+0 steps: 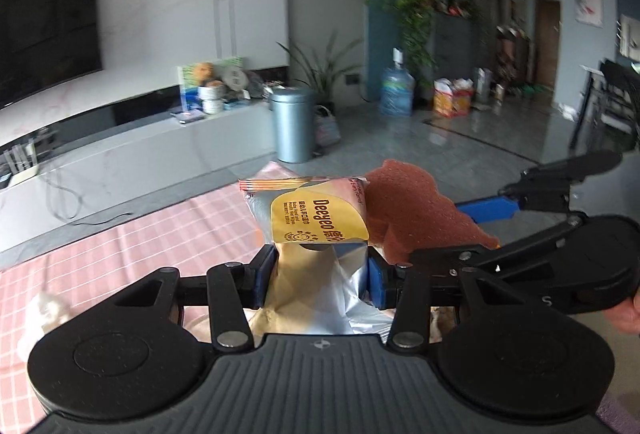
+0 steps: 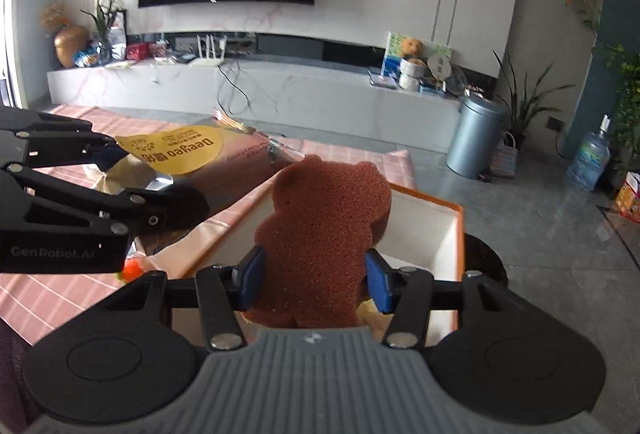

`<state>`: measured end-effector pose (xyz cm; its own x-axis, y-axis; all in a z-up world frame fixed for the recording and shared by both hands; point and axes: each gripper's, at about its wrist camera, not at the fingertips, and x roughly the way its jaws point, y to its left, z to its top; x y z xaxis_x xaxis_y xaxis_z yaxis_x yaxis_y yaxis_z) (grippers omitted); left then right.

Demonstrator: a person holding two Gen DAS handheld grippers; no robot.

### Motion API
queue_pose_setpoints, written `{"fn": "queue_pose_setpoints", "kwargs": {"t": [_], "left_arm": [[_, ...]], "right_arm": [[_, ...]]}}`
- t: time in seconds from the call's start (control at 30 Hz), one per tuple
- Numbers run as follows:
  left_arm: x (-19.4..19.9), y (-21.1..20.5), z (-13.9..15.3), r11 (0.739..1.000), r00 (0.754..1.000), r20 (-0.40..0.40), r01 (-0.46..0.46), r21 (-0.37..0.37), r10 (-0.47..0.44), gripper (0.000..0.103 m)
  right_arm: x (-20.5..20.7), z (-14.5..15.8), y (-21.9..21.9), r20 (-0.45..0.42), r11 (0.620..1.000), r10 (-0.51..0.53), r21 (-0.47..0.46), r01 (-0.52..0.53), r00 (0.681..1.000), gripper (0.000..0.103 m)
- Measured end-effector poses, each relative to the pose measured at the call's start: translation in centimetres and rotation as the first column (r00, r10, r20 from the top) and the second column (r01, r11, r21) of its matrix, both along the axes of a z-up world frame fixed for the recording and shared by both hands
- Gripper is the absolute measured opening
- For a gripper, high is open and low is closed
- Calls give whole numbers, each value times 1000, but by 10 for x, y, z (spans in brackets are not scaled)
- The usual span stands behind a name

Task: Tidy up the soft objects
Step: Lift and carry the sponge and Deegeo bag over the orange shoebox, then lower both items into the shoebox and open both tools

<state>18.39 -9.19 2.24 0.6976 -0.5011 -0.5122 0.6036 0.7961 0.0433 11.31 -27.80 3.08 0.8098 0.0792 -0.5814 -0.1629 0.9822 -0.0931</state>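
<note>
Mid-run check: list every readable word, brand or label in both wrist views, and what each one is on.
"Deeyeo": yellow label of the wipes pack held in the left gripper.
"GenRobot.AI": side of the left gripper, right wrist view.
"S": body of the right gripper, left wrist view.
Small print and characters on the pack: too small to read.
Brown bear sponge: no text.

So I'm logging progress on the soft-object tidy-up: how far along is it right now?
Nothing shows as packed yet: the visible part of the orange-edged box is bare. In hand: the left gripper clamps the wipes pack, and the right gripper clamps the brown bear sponge, held above the box. Left: setting both down, plus a pale fluffy item on the pink checked cloth.
</note>
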Motion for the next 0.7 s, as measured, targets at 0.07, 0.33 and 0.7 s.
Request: {"fn": "queue_pose_setpoints", "kwargs": {"t": [0.07, 0.33, 0.7], "left_arm": [[10, -15, -5, 999, 1000, -12, 28, 24, -27, 53], [39, -62, -32, 979, 992, -50, 120, 167, -113, 53], [56, -91, -74, 901, 981, -35, 189, 391, -191, 53]], "right_arm": [[8, -5, -11, -37, 1000, -17, -14, 17, 999, 53], [48, -25, -32, -138, 993, 2, -119, -18, 990, 53], [103, -57, -31, -269, 959, 73, -245, -141, 960, 53]]}}
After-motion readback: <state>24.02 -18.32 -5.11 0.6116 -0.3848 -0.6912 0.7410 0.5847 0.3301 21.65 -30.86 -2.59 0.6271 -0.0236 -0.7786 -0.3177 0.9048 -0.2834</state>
